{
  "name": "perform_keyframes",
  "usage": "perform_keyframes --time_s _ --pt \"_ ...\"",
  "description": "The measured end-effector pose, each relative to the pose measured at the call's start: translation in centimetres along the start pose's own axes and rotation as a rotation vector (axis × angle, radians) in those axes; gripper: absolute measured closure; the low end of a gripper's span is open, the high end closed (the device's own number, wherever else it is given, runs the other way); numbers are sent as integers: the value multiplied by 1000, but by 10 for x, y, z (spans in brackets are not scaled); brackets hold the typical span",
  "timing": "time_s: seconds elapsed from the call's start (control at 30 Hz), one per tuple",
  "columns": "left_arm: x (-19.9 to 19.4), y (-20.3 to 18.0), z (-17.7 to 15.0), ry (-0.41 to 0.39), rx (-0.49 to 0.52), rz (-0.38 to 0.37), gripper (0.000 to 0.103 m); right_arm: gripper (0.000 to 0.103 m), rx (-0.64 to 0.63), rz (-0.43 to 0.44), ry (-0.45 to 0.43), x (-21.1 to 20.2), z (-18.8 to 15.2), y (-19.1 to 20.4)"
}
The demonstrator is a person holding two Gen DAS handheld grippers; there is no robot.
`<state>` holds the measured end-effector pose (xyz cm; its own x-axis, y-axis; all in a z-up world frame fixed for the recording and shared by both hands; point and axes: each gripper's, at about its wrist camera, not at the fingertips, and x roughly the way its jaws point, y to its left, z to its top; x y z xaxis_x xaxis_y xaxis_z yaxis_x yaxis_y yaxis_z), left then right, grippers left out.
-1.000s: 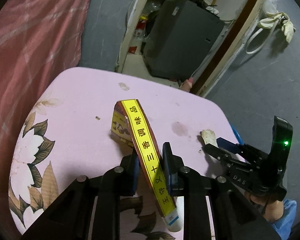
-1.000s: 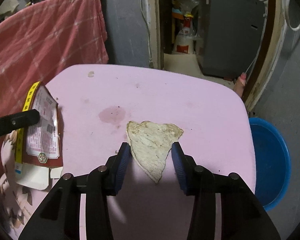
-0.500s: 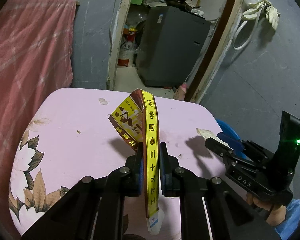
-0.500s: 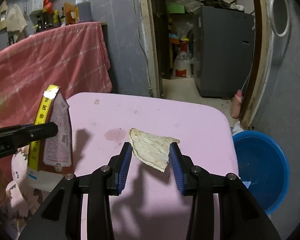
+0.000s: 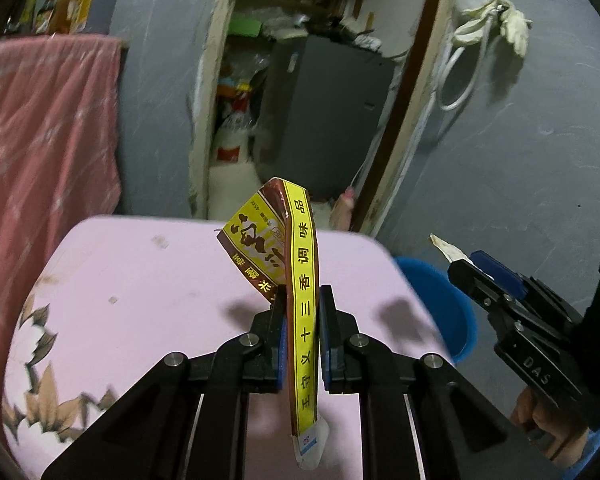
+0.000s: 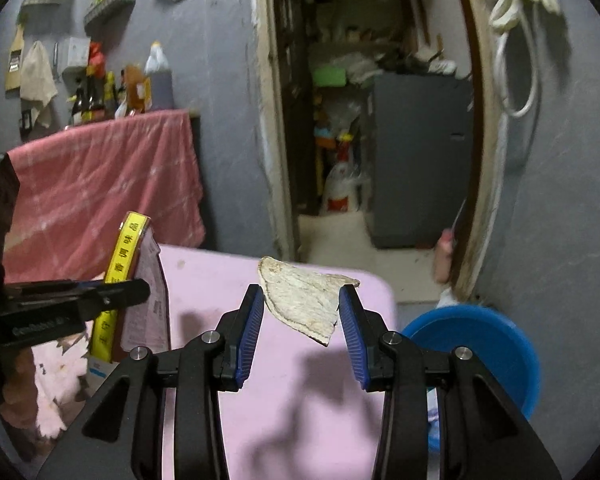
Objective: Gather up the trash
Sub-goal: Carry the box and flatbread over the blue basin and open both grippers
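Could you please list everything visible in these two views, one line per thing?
Seasoning box: one, flattened, yellow and brown, held off the table in the left claw.
Flatbread scrap: one, pale beige, held above the table between the right claw's pads.
Table: one, pink with a leaf print, below both claws.
Basin: one, blue, on the floor beside the table's far right corner.
Cloth: one, red-pink, draped behind the table on the left.
Cabinet: one, dark grey, inside the doorway.
Bottles: several, mixed colours, on the ledge above the cloth.
Hose: one, white, hung on the right wall.
Left claw: black, blue pads, shut on the box.
Right claw: black, blue pads, gripping the scrap.
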<state>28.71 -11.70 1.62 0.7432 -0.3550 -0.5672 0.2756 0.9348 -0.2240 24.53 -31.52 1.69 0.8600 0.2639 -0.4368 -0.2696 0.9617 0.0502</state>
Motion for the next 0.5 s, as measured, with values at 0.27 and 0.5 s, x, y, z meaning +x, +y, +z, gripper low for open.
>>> perform_keyframes --time_s 0.27,0.5 --pt "29 -67 20 -130 56 -79 93 66 53 -116 -92 -25 10 -62" --pt "74 -126 28 -178 95 -133 93 66 86 -239 -140 -38 7 -125"
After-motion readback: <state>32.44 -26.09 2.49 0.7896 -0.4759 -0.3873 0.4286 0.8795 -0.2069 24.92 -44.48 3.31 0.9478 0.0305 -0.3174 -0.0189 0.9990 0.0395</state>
